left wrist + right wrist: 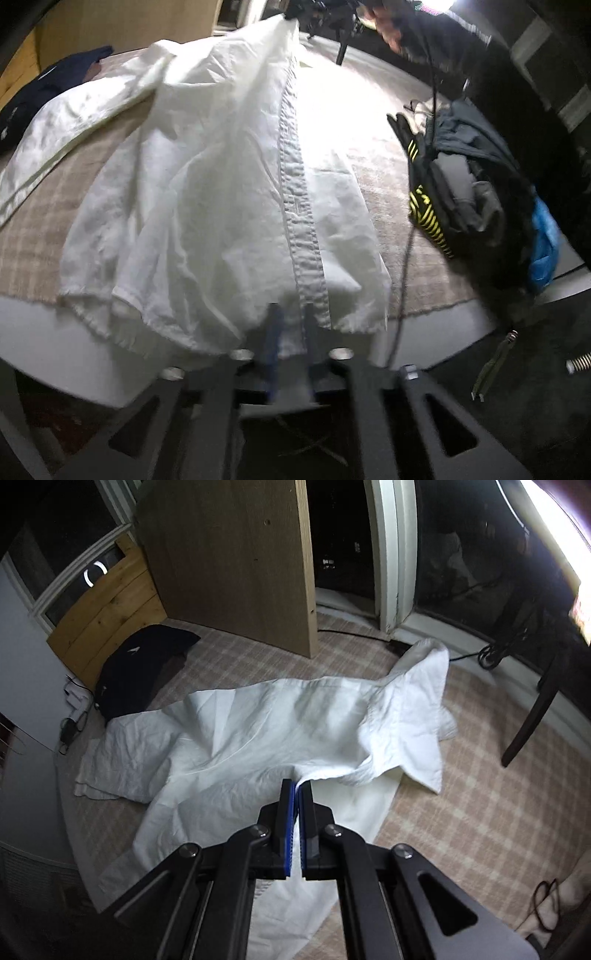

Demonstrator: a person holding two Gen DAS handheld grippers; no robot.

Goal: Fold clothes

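Observation:
A white shirt (221, 184) lies spread over a plaid-covered surface (33, 229), its button placket running toward the camera. My left gripper (291, 325) sits at the shirt's near hem. Its fingers stand apart with white cloth in the gap, and the picture is blurred there. In the right wrist view my right gripper (298, 786) is shut, pinching an edge of the white shirt (295, 720) and lifting it off the plaid cover (480, 775). The right gripper (295, 13) also shows at the top of the left wrist view, holding the shirt's far end up in a peak.
A dark navy garment (140, 672) lies at the far corner by a wooden board (229, 565). A heap of dark clothes with yellow stripes (461, 184) sits on the right. A chair leg (528, 723) and cables (491, 653) stand near the window wall.

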